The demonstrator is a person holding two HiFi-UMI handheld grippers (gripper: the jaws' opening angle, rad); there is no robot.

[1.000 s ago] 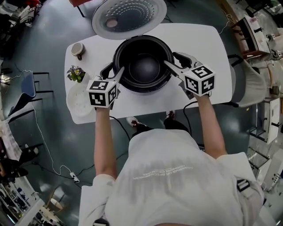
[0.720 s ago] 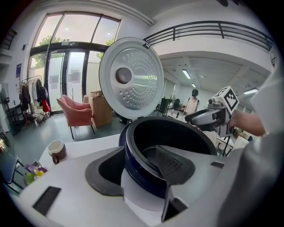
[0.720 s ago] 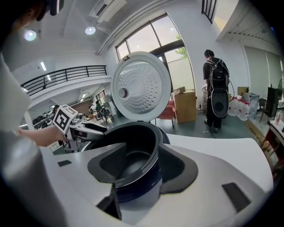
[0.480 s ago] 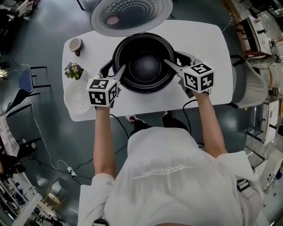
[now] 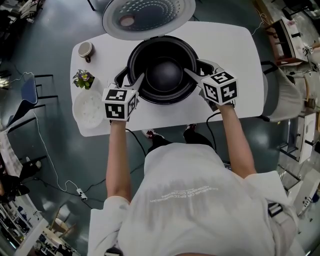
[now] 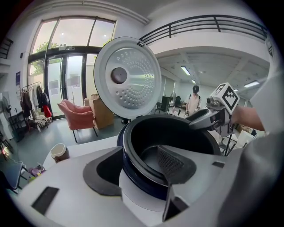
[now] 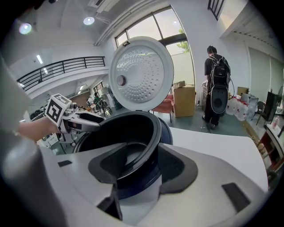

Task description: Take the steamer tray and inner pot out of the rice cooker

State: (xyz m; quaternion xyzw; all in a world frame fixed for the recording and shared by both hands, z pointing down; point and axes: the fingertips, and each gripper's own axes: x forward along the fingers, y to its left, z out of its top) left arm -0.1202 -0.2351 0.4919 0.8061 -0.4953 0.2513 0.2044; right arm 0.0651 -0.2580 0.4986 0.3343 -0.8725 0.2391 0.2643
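The rice cooker stands on a white table [image 5: 230,45] with its lid [image 5: 148,15] swung up, and the black inner pot [image 5: 162,75] sits inside it. My left gripper [image 5: 129,79] straddles the pot's left rim [image 6: 133,146], one jaw inside and one outside. Its jaws have just been opening, and its pads stand off the rim. My right gripper [image 5: 196,69] straddles the right rim [image 7: 153,128] the same way, open with a gap at each pad. A white round steamer tray [image 5: 90,109] lies on the table's front left.
A small cup [image 5: 86,50] and a little potted plant [image 5: 82,79] stand on the table's left side. The upright lid [image 6: 126,77] rises behind the pot. A chair and boxes stand on the floor beyond, and a person with a backpack [image 7: 217,95] stands far off.
My right gripper has sunk a little onto the pot's right rim. My left gripper stays at the left rim. The pot has not moved.
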